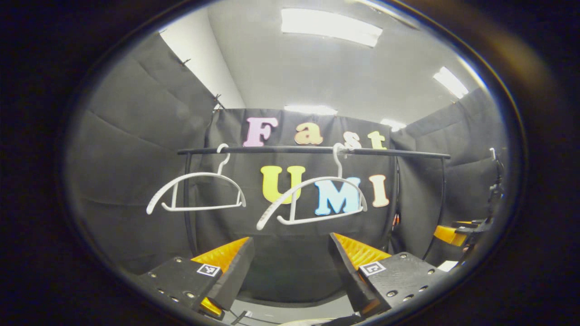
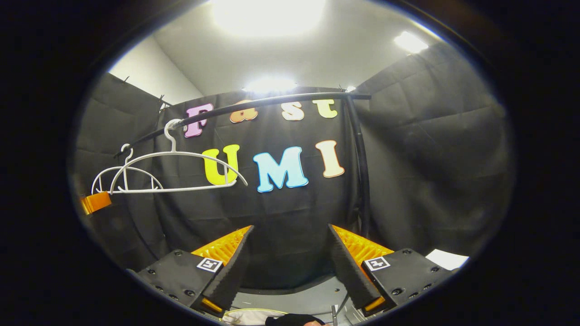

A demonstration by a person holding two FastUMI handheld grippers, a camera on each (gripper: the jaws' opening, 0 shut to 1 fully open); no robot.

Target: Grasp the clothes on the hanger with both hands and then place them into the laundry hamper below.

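Note:
Two bare white hangers hang on a black rail [image 1: 312, 150]; one hanger [image 1: 204, 208] is to the left, the other hanger [image 1: 317, 180] near the middle, tilted. No clothing is on them. My left gripper [image 1: 290, 267] is open below them with nothing between its fingers. In the right gripper view the rail [image 2: 253, 105] slants up to the right, with the nearer hanger [image 2: 181, 188] and the farther hanger [image 2: 127, 168] at the left. My right gripper [image 2: 290, 262] is open and holds nothing. A bit of pale cloth [image 2: 247, 317] shows at the bottom edge.
The rail's upright posts [image 1: 188, 203] [image 2: 362, 181] stand in front of the black cloth wall. Part of the other gripper [image 1: 457, 233] appears at the far right of the left gripper view. A white sheet [image 2: 446, 259] lies low at the right.

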